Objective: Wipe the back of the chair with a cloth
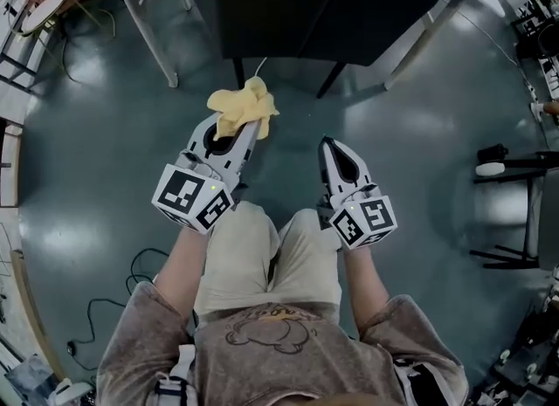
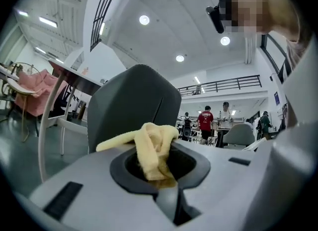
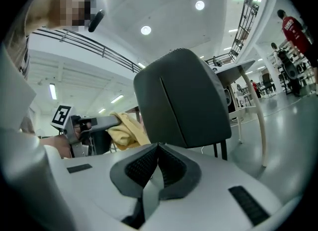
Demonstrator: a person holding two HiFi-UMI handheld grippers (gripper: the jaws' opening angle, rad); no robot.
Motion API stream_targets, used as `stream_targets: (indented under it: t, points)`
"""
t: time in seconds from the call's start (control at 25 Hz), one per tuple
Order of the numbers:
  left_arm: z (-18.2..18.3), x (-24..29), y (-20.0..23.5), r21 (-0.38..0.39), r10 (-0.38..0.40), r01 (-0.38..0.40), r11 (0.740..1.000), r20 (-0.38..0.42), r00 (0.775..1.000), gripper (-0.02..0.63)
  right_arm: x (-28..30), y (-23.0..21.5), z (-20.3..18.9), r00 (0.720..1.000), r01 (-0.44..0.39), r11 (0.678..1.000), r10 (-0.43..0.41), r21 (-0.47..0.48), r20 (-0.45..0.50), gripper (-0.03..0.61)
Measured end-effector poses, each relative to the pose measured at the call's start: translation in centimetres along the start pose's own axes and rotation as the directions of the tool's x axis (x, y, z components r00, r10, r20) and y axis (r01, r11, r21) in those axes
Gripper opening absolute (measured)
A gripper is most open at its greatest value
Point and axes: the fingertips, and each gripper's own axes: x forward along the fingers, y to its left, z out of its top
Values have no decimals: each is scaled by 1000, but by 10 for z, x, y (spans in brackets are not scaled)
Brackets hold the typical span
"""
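Note:
A dark grey chair (image 1: pixel 323 3) stands ahead of me, its back (image 2: pixel 134 106) facing both grippers and filling the middle of the right gripper view (image 3: pixel 181 101). My left gripper (image 1: pixel 249 125) is shut on a crumpled yellow cloth (image 1: pixel 243 107), which bulges out of the jaws (image 2: pixel 151 148) and shows again at the left in the right gripper view (image 3: pixel 126 130). The cloth hangs short of the chair back, not touching it. My right gripper (image 1: pixel 330 147) is shut with nothing in it, held lower and to the right of the left one.
White table legs (image 1: pixel 153 37) stand left of the chair and another white table leg (image 1: pixel 419 37) to its right. A black stand (image 1: pixel 515 212) is at the far right. Cables (image 1: pixel 131 282) lie on the grey floor at lower left. People stand far off (image 2: pixel 204 120).

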Motion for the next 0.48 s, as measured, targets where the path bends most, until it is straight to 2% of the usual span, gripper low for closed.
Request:
stream_targets:
  t: [0.24,0.48]
  points:
    - [-17,-7,5,4,-3,3,1000,-4,1000,66,-2,-2,-20,1000,-5,1000,5,-31,-2,21]
    - [16,-15,18,3,15,-15,1000,34,999,66,-12,3,-29,1000,-25,999,25,-38,-13,21]
